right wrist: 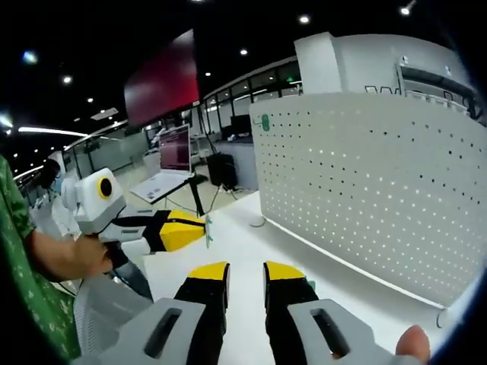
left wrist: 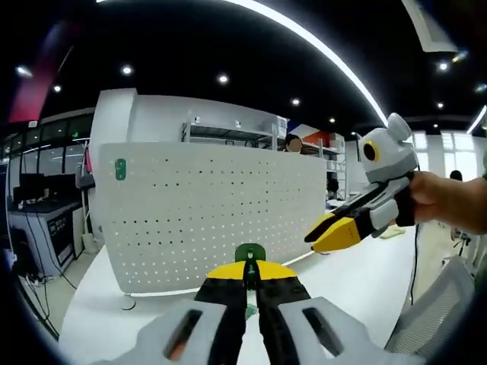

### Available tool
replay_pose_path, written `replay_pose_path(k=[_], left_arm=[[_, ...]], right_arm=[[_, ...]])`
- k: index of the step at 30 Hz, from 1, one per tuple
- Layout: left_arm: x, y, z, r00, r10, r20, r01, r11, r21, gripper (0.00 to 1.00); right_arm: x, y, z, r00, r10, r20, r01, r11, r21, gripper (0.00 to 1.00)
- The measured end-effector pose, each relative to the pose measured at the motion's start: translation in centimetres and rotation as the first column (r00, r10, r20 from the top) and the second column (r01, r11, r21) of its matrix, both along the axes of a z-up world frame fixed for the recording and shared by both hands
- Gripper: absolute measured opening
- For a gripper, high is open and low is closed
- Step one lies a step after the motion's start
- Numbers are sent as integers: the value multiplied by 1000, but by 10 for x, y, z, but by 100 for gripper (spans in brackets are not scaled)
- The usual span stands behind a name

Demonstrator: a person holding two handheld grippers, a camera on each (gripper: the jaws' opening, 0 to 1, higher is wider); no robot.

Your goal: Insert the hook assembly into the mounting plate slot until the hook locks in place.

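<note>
White surface [left wrist: 358, 289] stretches ahead of your tools to the upright pegboard mounting plate [left wrist: 205, 220]. Your left tool [left wrist: 250, 271] is clamped on the green hook assembly [left wrist: 249, 254], short of the plate. Your right tool [right wrist: 246, 271] stands open, empty.

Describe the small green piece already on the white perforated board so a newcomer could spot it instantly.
Start at the large white perforated board standing upright on the white table. Go to the board's upper corner on the side away from the right tool. There sits the small green hook piece, the only coloured item on the board's otherwise plain white, hole-dotted face.
</note>
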State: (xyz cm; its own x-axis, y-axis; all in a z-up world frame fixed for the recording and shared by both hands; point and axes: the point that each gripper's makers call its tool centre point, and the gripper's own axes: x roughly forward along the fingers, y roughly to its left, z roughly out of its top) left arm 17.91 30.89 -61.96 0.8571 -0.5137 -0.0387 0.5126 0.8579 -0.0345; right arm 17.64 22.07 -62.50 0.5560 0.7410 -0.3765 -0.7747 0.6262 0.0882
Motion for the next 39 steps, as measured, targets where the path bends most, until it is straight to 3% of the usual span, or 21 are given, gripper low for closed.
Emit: replay_pose_path(k=[8,28,39], left_arm=[[2,10,10,999,31,10,-31,999,-11,3],[12,27,27,996,86,17,-85,996,-29,3],[28,35,41,992,121,29,-120,992,-40,3]], right_arm=[[-4,-9,7,998,-15,57,16,1000,-18,21],[-9,-38,31,992,-69,108,62,996,67,44],[-12,-45,38,988,-84,131,72,993,96,68]])
